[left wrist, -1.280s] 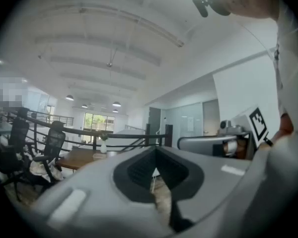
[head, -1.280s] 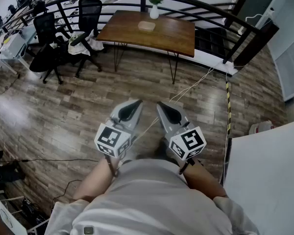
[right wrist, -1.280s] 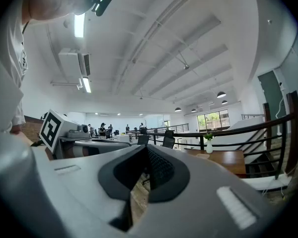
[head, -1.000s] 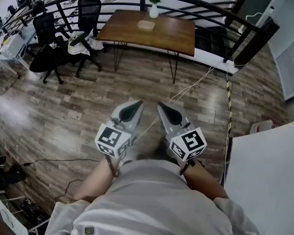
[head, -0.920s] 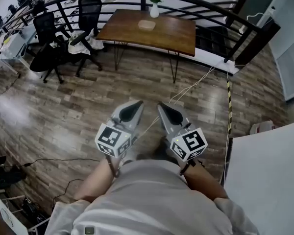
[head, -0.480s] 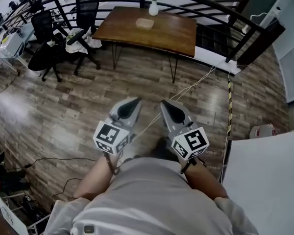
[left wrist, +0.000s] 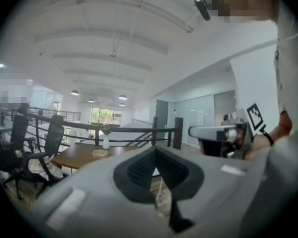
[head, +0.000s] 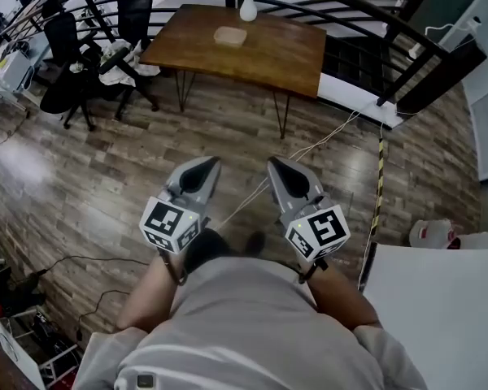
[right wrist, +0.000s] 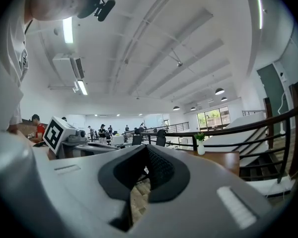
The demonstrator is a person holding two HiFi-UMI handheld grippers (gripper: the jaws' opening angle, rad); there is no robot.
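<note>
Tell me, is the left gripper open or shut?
Shut: the left gripper shows its jaw tips meeting, with nothing between them.

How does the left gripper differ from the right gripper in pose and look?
The left gripper leans its tip toward the right, the right gripper toward the left. The left gripper's cube bears a different black pattern from the right gripper's cube. Both are grey, with jaws shut on nothing, over the wooden floor.

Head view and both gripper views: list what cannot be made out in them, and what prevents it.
Flat tan item on the wooden table, head view: too small to identify.
White surface, head view: cut off by the edges.
Distant people, right gripper view: too small.
</note>
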